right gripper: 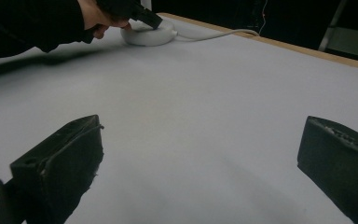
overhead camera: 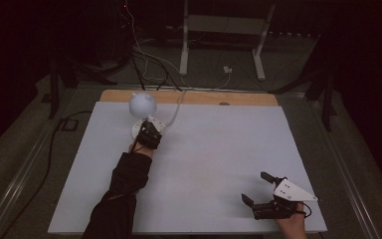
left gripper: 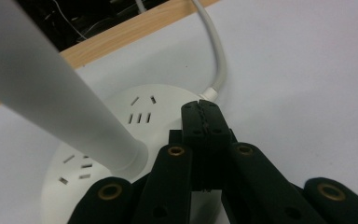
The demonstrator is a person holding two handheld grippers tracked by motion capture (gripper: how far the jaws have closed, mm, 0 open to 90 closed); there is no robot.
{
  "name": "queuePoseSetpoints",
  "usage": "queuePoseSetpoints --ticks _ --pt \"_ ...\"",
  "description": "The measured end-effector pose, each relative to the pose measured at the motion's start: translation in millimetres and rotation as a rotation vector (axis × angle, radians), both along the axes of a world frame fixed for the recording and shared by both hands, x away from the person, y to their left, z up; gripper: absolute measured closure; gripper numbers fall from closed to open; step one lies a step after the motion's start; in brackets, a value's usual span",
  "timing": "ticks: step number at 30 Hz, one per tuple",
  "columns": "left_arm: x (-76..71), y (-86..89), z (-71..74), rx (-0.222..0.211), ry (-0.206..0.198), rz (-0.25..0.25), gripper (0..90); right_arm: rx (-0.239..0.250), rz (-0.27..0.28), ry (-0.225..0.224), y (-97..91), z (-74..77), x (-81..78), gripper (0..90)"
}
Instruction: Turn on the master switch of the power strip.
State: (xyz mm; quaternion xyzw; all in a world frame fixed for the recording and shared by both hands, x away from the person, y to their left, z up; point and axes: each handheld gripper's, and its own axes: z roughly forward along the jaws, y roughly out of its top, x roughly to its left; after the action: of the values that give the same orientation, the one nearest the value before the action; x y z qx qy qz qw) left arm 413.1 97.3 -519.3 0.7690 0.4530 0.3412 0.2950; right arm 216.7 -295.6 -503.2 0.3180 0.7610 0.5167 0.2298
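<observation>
Overhead, pale matte sheet (overhead camera: 214, 164) covers table, bare wood strip (overhead camera: 199, 97) along far edge, dark room with white metal frame (overhead camera: 224, 30) and loose cables beyond. Wide open sheet between hands. Round white lamp base (left gripper: 121, 140) with socket slots near far-left corner, smooth tapered stem (left gripper: 42, 84), globe head (overhead camera: 143, 103), white cord (left gripper: 216, 51) trailing off back. Left gripper (left gripper: 207, 114) pressed together, tips at base rim by cord. Right gripper (overhead camera: 258, 188) spread wide, near front edge.
</observation>
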Motion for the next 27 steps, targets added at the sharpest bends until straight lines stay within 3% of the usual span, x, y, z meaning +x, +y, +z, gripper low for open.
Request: queuePoseSetpoints --ticks 3,5,6,10,11,15,16,18,20,22,27 --pt "0.3 -0.4 -0.2 0.002 0.005 0.0 90.0 0.001 -0.001 0.0 -0.1 0.1 -0.1 0.0" --pt "0.1 -1.5 -0.2 0.027 0.005 -0.009 90.0 0.001 -0.002 -0.001 -0.2 0.4 -0.3 0.0" --pt "0.9 -0.7 0.4 0.007 0.016 -0.003 90.0 0.002 -0.001 -0.001 -0.2 0.4 -0.1 0.0" --pt "0.7 -1.6 -1.4 0.009 0.011 -0.011 90.0 0.001 -0.002 -0.002 0.0 0.9 -0.5 0.0" --pt "1.6 -0.4 -1.0 -0.008 0.018 0.0 90.0 0.002 -0.001 -0.004 -0.1 1.1 -0.6 0.0" --pt "2.6 -4.5 1.3 0.041 0.035 -0.007 90.0 0.001 -0.001 -0.002 -0.2 0.8 -0.5 0.0" --pt "3.3 -3.2 1.5 0.019 0.039 0.002 90.0 0.002 0.0 -0.004 -0.2 1.1 -0.7 0.0" --pt "2.9 -6.7 2.7 0.057 0.044 0.0 90.0 0.003 0.0 -0.007 -0.1 1.7 -1.1 0.0" --pt "4.1 -3.2 3.3 0.03 0.052 -0.002 90.0 0.003 0.002 -0.009 -0.3 1.9 -1.4 0.0" --pt "4.4 -6.4 4.0 0.053 0.053 0.0 90.0 0.005 -0.002 -0.004 -0.4 1.4 -0.9 0.0" --pt "3.7 -5.1 9.8 0.011 0.042 -0.004 90.0 0.006 0.001 -0.004 -0.4 1.4 -0.6 0.0"
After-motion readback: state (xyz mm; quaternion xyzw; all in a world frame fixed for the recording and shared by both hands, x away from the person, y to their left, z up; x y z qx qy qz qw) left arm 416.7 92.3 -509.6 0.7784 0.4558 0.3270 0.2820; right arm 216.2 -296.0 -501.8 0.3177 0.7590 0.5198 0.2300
